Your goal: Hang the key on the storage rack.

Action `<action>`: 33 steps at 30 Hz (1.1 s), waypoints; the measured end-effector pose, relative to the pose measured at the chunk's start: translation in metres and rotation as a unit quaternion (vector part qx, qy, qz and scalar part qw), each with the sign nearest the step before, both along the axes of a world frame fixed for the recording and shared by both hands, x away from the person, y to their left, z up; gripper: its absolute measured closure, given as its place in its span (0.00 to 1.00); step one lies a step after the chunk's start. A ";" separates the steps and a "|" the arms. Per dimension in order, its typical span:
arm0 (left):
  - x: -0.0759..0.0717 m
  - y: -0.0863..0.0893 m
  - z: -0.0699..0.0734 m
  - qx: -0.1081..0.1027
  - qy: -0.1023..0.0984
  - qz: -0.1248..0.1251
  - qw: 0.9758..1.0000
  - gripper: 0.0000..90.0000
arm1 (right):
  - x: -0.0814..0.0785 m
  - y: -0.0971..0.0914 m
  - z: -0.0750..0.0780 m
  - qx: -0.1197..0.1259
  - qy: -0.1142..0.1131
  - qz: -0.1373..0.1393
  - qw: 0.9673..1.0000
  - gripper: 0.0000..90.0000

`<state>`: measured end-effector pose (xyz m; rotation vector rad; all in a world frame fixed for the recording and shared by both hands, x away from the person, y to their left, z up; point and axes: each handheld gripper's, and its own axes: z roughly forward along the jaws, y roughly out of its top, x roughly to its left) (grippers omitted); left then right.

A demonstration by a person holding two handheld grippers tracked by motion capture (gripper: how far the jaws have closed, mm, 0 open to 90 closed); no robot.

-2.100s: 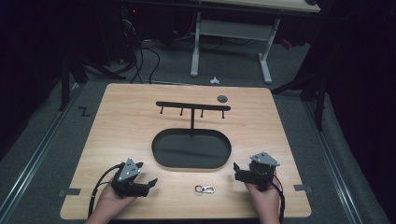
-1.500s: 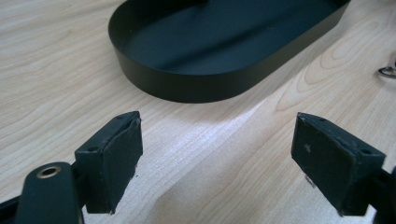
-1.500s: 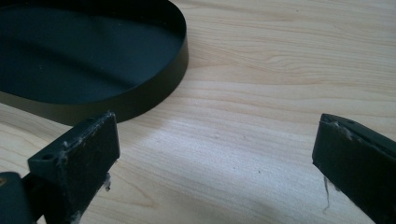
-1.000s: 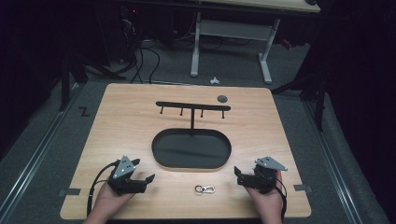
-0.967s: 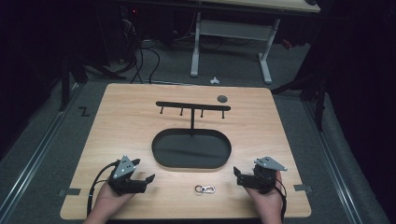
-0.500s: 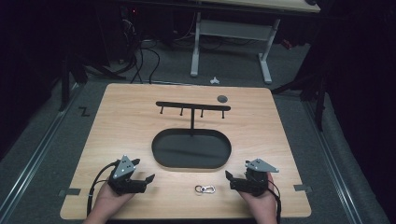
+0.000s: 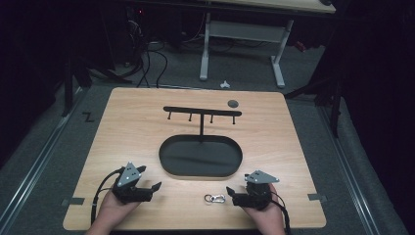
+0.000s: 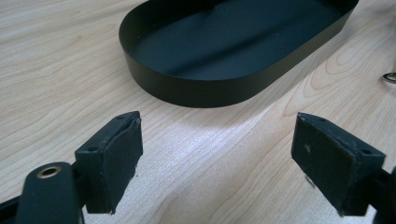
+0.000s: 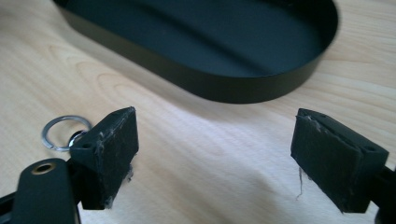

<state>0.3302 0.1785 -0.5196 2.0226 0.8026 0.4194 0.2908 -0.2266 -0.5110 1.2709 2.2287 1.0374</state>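
High view: right gripper (image 7: 229,191) at lower right, jaws apart and just closing with nothing between them, beside keyring (image 7: 214,198); left gripper (image 7: 155,186) at lower left, open; black tray (image 7: 200,171) at desk (image 7: 127,127) centre.

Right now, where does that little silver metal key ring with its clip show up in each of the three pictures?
High view: the silver metal key ring with its clip lies near the table's front edge, between the two grippers.
Left gripper view: a sliver at the right edge.
Right gripper view: at left, beside the left jaw.
Shared landmark: the black oval tray.
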 end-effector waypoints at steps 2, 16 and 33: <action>0.000 0.000 0.001 0.001 -0.001 0.000 1.000 0.19 | -0.001 0.002 0.000 -0.004 0.003 0.003 1.000 0.17; -0.001 0.000 0.003 0.002 -0.006 -0.007 1.000 0.19 | -0.004 0.016 0.005 -0.067 0.042 0.058 0.995 0.22; -0.002 -0.002 0.003 0.004 -0.005 -0.019 1.000 0.19 | 0.004 0.024 0.026 -0.185 0.151 0.103 0.966 0.25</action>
